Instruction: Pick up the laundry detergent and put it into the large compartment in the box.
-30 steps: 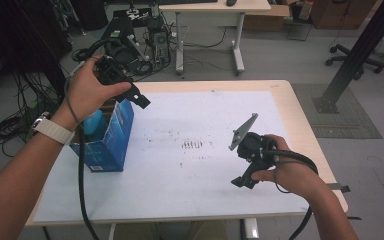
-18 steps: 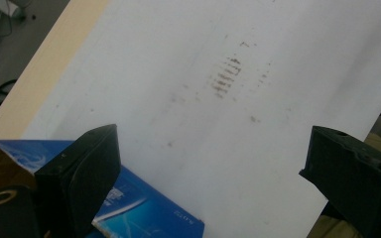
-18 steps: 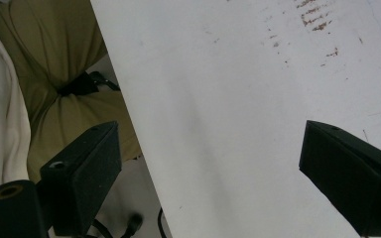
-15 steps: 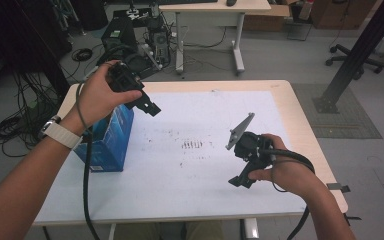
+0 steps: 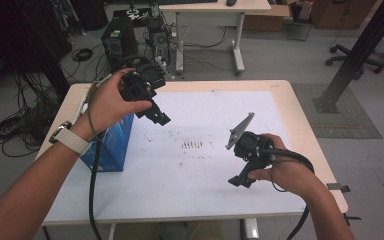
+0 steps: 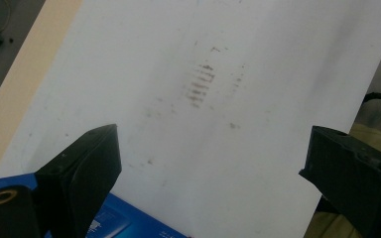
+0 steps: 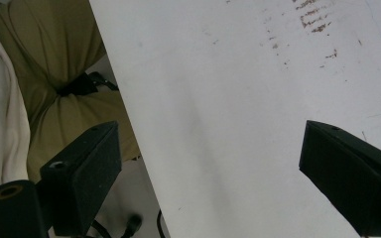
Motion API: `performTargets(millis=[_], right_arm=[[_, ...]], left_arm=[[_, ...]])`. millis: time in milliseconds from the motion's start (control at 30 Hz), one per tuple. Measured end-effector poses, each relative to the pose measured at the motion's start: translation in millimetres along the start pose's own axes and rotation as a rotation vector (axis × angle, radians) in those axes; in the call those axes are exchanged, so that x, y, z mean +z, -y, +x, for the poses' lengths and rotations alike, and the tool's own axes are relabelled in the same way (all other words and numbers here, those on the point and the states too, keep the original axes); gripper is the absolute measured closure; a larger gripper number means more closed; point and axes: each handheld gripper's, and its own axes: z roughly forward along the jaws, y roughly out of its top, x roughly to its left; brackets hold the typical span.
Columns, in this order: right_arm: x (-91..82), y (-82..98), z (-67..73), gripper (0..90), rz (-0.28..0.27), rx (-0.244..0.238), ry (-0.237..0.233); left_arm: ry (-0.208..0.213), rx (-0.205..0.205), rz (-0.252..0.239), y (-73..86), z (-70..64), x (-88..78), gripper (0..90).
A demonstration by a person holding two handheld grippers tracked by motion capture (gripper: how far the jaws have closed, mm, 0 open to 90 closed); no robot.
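A blue box (image 5: 111, 144) stands on the left part of the white table sheet (image 5: 200, 165). My left gripper (image 5: 156, 116) is held in the air above the table, just right of the box top, pointing down toward the sheet. Its own view has both black jaws wide apart, nothing between them, with the blue box (image 6: 129, 223) at the bottom edge. My right gripper (image 5: 242, 179) hovers low over the sheet's front right area, open and empty, with a grey plate on top.
Brown smudges (image 5: 196, 145) mark the middle of the sheet. The table's wooden rim (image 5: 300, 125) runs along the right side. Behind the table are a computer tower (image 5: 120, 40), cables and another desk (image 5: 215, 7). A black post (image 5: 355, 55) stands at right.
My left gripper has moved right and toward the table centre, away from above the box. The right gripper has stayed almost still.
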Motion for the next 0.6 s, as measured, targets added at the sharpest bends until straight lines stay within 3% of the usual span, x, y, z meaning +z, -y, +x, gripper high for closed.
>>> performTargets(millis=[600], right_arm=[[-0.1, 1.1, 1.2, 9.6, -0.003, 0.001, 0.001]], left_arm=[[0.010, 0.013, 0.016, -3.1, -7.9, 14.9, 8.0]])
